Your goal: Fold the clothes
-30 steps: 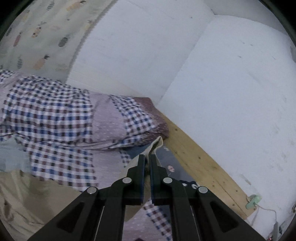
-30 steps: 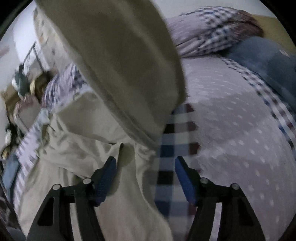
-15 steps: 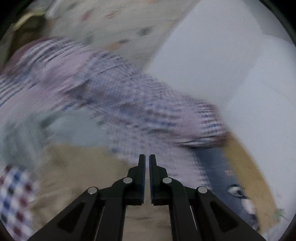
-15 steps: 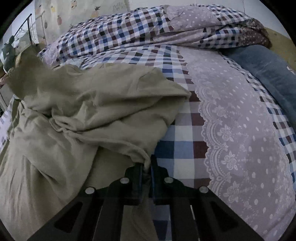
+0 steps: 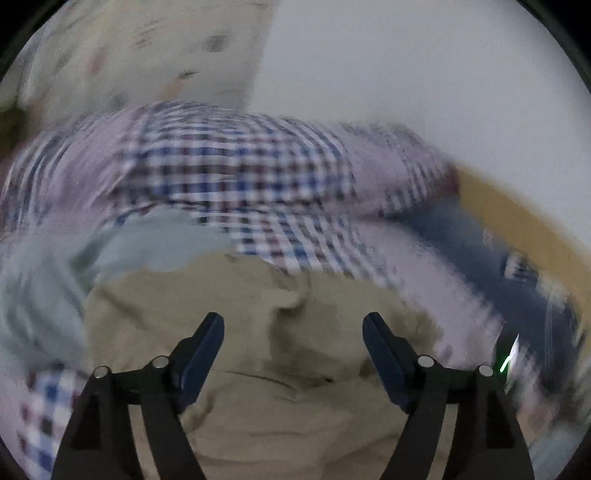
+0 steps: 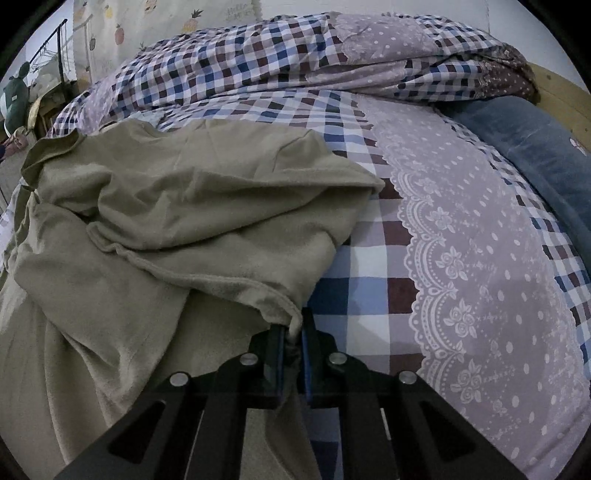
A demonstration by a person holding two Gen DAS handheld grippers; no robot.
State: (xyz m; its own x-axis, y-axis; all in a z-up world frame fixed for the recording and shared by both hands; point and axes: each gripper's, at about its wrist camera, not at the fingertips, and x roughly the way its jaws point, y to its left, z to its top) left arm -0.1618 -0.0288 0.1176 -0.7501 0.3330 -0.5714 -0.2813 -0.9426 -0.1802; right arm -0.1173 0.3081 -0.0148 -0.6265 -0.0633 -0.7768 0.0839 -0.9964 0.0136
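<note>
Khaki garment [image 6: 177,221] matt soft cloth; checked bedcover [image 6: 369,266] smooth cotton-like cloth

Field notes, my remote station. Bed [image 6: 369,266] is covered by a checked sheet in blue, maroon and white, with a wide mauve dotted panel edged in a white lace print. Rolled quilt [image 6: 314,62] in the same check lies along the far side. Dark blue pillow [image 6: 535,147] sits at my right, just beside the wooden bed frame [image 6: 565,99]. Pineapple-print curtain [image 6: 155,26] hangs behind the quilt. Clothes rack [image 6: 55,51] stands far left. Left view is blurred; I make out pale grey-blue cloth [image 5: 147,243] on the sheet.
</note>
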